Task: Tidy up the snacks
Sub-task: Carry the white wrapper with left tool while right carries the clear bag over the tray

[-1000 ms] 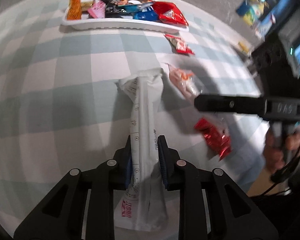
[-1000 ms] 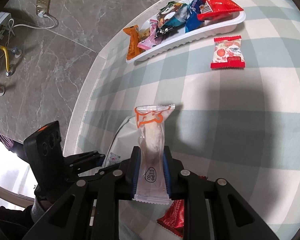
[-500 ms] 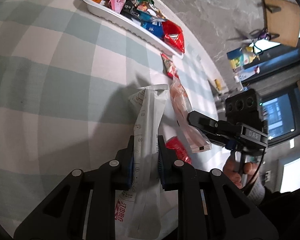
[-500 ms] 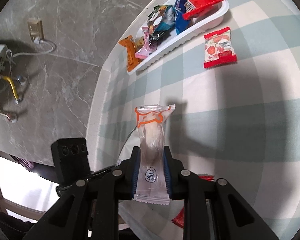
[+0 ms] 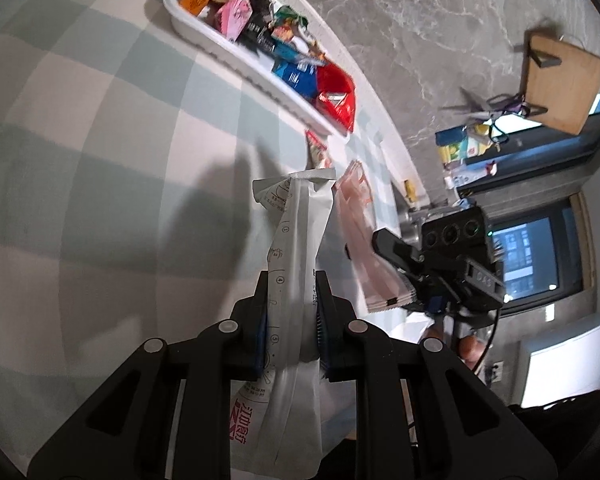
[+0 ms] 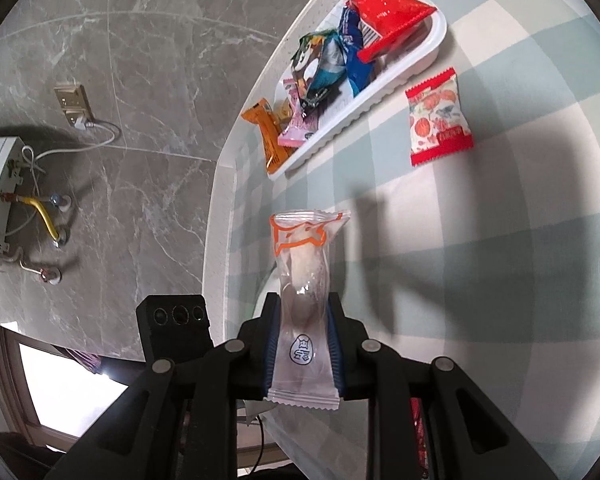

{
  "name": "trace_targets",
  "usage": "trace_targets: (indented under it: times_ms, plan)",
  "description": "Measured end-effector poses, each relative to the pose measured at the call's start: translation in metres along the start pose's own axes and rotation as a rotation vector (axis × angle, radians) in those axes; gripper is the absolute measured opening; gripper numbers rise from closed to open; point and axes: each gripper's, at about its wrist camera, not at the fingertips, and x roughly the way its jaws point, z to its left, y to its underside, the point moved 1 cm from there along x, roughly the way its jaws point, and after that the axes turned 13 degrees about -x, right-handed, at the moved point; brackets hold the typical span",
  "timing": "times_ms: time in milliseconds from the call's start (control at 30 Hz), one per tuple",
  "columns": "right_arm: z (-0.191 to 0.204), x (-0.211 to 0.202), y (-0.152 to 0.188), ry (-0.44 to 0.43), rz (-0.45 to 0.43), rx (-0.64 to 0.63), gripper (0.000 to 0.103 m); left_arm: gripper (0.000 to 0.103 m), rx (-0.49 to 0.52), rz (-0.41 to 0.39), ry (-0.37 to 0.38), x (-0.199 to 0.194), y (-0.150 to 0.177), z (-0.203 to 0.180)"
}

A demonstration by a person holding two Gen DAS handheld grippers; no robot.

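My left gripper (image 5: 290, 312) is shut on a long white snack packet (image 5: 296, 248) and holds it above the checked tablecloth. My right gripper (image 6: 302, 334) is shut on a clear packet with an orange outline (image 6: 304, 264), also held in the air; that packet shows in the left wrist view (image 5: 360, 232) beside the white one. A white tray (image 5: 204, 34) with several snack packets stands at the far table edge; it also shows in the right wrist view (image 6: 384, 92). A red-and-white packet (image 6: 438, 118) lies on the cloth just in front of the tray.
The round table's edge (image 6: 216, 216) runs close past the tray, with grey marble floor beyond. A wall socket with a cable (image 6: 74, 104) and pipes are on the floor side. A wooden stool (image 5: 560, 60) and a shelf of items stand past the table.
Both grippers have risen higher off the table with their packets. The view has tilted, so the tray looks nearer and the red packet on the table has gone out of sight.
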Motion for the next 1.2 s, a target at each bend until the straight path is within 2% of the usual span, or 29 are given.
trace_targets:
  times_ms: [233, 533, 733, 967, 1200]
  plan:
    - [0.001, -0.003, -0.021, -0.010, -0.038, 0.015, 0.025, 0.017, -0.010, -0.036, 0.052, -0.010, -0.030, -0.016]
    - [0.004, -0.006, -0.073, 0.009, -0.100, -0.002, 0.025, 0.017, -0.011, -0.101, 0.084, -0.023, -0.095, -0.038]
    - [-0.003, -0.005, -0.115, 0.048, -0.138, -0.007, 0.026, 0.017, -0.001, -0.136, 0.068, -0.028, -0.144, -0.049]
    - [-0.016, 0.002, -0.163, 0.113, -0.160, -0.027, 0.026, 0.017, -0.004, -0.178, 0.030, -0.012, -0.207, -0.060]
    - [-0.027, 0.009, -0.201, 0.215, -0.160, -0.072, 0.027, 0.017, 0.008, -0.198, -0.013, 0.012, -0.249, -0.063]
